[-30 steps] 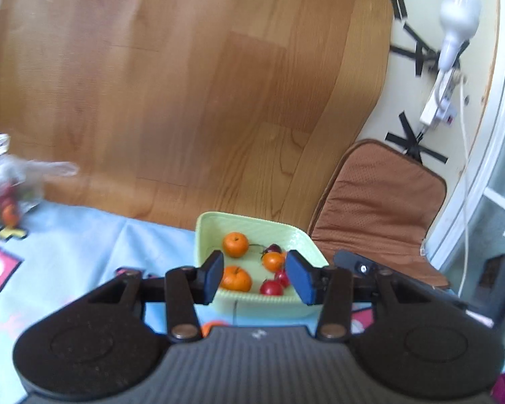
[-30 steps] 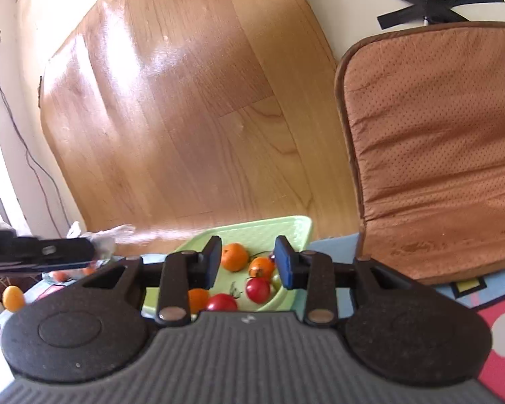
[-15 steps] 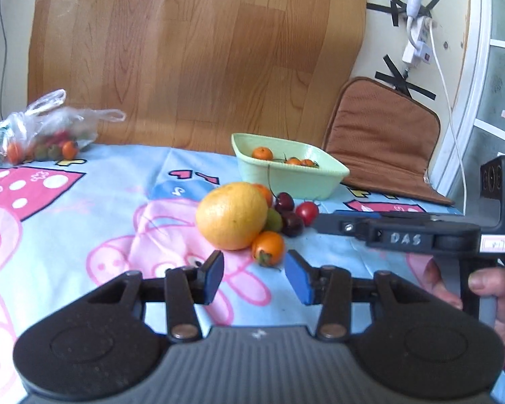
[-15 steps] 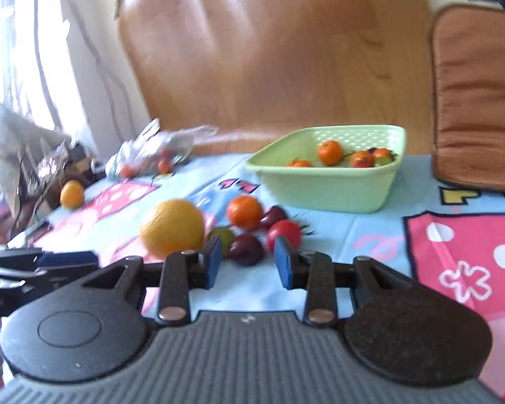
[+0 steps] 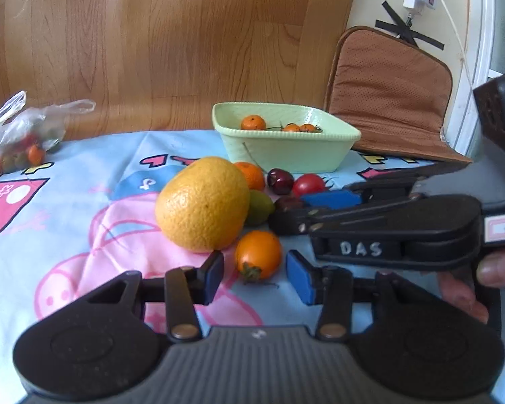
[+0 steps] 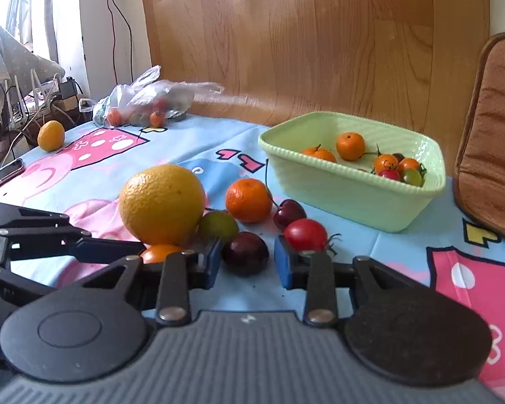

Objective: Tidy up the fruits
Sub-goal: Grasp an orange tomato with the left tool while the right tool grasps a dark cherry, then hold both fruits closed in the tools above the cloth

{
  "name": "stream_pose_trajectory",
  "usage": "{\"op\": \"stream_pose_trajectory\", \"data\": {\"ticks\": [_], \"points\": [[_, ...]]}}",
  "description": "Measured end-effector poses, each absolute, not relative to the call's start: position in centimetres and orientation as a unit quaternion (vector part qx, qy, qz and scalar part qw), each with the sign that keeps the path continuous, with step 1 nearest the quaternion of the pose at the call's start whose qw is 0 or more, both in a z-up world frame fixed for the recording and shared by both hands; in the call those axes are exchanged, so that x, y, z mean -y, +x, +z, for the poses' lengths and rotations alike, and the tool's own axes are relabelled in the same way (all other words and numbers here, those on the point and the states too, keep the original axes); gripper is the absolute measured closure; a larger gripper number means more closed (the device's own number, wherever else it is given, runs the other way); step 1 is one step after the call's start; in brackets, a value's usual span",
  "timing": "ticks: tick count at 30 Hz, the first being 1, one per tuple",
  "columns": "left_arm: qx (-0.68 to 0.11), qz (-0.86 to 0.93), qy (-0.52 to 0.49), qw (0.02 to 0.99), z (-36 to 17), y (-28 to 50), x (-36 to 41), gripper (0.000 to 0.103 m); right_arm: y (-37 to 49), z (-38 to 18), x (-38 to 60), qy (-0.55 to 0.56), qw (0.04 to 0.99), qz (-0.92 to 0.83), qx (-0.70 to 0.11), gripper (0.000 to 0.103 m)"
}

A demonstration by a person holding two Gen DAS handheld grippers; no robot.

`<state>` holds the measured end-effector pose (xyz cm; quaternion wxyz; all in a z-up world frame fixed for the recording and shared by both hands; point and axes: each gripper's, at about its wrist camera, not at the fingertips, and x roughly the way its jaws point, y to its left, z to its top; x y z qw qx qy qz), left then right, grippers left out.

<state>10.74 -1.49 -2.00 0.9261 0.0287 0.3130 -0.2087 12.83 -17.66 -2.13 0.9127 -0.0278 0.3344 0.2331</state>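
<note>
A loose fruit pile lies on the patterned cloth: a large orange (image 5: 202, 203) (image 6: 161, 203), a tangerine (image 6: 249, 199), a green fruit (image 6: 219, 225), a cherry (image 6: 289, 213), a red tomato (image 6: 305, 234), a dark plum (image 6: 245, 253) and an orange cherry tomato (image 5: 258, 254). A light green basket (image 5: 286, 155) (image 6: 336, 195) behind them holds several small fruits. My left gripper (image 5: 255, 277) is open, with the orange cherry tomato between its fingertips. My right gripper (image 6: 247, 262) is open, with the dark plum between its fingertips; it also shows in the left wrist view (image 5: 314, 207).
A plastic bag of fruit (image 6: 144, 106) (image 5: 20, 141) lies at the far left by the wooden board. A lone orange (image 6: 51, 135) and a phone (image 6: 3, 175) sit near the left edge. A brown cushion (image 5: 390, 94) leans at the right.
Both grippers have come down from above the basket to the fruit pile and closed in on it. The left now flanks the orange cherry tomato, the right the dark plum.
</note>
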Motion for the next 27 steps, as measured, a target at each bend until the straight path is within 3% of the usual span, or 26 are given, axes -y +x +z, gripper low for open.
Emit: {"op": "stream_pose_trajectory", "data": {"ticks": [1,3,13,27], "points": [[-0.311,-0.209,0.033,0.927,-2.0,10.7,1.7,0.069,12.5,-2.0,17.8,-0.026,0.913,0.233,-0.333,0.07],[-0.308,-0.209,0.033,0.928,-2.0,10.5,1.8,0.072,11.6,-1.8,18.2,-0.026,0.918,0.221,-0.329,0.07],[-0.287,-0.242,0.003,0.927,-1.6,5.4,0.2,0.072,4.1,-1.1,21.0,0.054,0.922,0.223,-0.311,0.07],[-0.292,-0.213,0.024,0.932,-2.2,5.2,0.8,0.066,3.8,-1.8,20.7,0.058,0.918,0.218,-0.327,0.069]]}}
